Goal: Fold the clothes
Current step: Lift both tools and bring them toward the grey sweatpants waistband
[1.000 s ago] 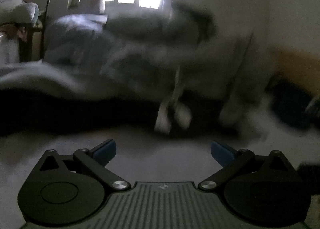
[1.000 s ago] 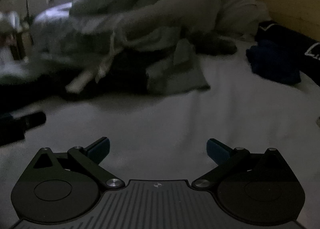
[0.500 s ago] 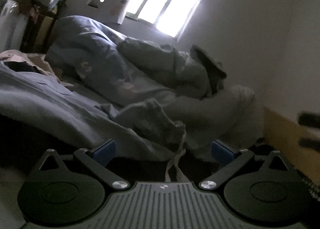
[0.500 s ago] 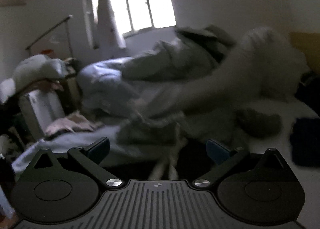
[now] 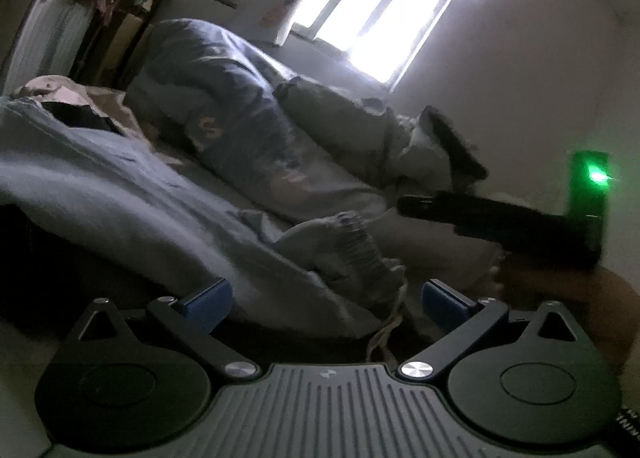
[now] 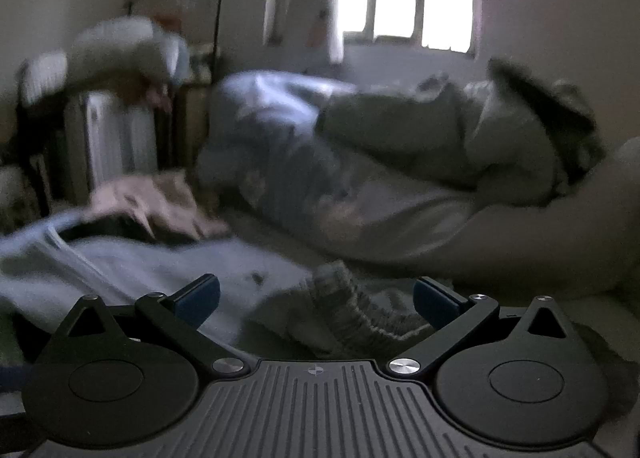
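I see my left gripper [image 5: 324, 300] and right gripper [image 6: 316, 298] both spread wide, pinching nothing. The grey garment [image 5: 132, 210] sprawls across the bed, lengthwise left to right, ribbed cuff [image 6: 352, 302] nearest me.

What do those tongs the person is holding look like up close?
Both match: the left tongs and right tongs have a ribbed dark grey body, two round black discs, black link arms with silver pivot pins, and blue-padded fingertips. From the left camera, the right unit shows a green light.
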A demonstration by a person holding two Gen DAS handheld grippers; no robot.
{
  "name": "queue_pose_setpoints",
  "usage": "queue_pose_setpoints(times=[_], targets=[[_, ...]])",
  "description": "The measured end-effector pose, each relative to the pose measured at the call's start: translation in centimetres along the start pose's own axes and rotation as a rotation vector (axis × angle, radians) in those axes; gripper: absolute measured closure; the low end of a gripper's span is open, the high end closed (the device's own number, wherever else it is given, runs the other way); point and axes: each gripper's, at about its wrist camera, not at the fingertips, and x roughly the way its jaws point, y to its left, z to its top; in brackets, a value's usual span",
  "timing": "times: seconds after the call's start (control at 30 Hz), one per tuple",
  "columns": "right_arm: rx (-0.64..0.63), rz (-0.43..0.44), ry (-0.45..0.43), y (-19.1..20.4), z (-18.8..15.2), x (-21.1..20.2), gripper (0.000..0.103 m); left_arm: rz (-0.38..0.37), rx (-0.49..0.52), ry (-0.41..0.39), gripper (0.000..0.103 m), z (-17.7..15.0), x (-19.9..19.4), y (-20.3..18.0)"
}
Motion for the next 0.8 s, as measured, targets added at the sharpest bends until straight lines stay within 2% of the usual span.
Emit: queue_pose_setpoints(times=[0.17,0.33,0.43,0.5,0.7,0.8], targets=[[-0.067,-0.022,0.057,0.4,-1.9,4.5,0.005,-0.002,-0.061,0.073,0.000,-0.8,1.4,0.6],[-0.104,-0.062,0.127,-0.1,-3.6,8.1,0.024,0.026,-0.040,0.149,0.000,-1.6,2.6,0.5],[-0.139,-0.068,0.160,-0.1,-4.6,9.7,0.031,0.013,-0.037,0.163,0.000,-1.6,3.0,0.8],[-0.143,-0.071,0.150,-0.1,-5.0,10.5,0.034,0.007,-0.055,0.170,0.000,-1.7,3.1,1.2],[-0.144,-0.048,0.139,0.0,-4.9,12.3,0.034,0.001,-0.080,0.172,0.000,-1.7,3.1,2.0],[-0.162,0.005,0.137,0.7,-4.6,12.8,0.032,-0.007,-0.069,0.160,0.000,-1.7,3.2,2.0]])
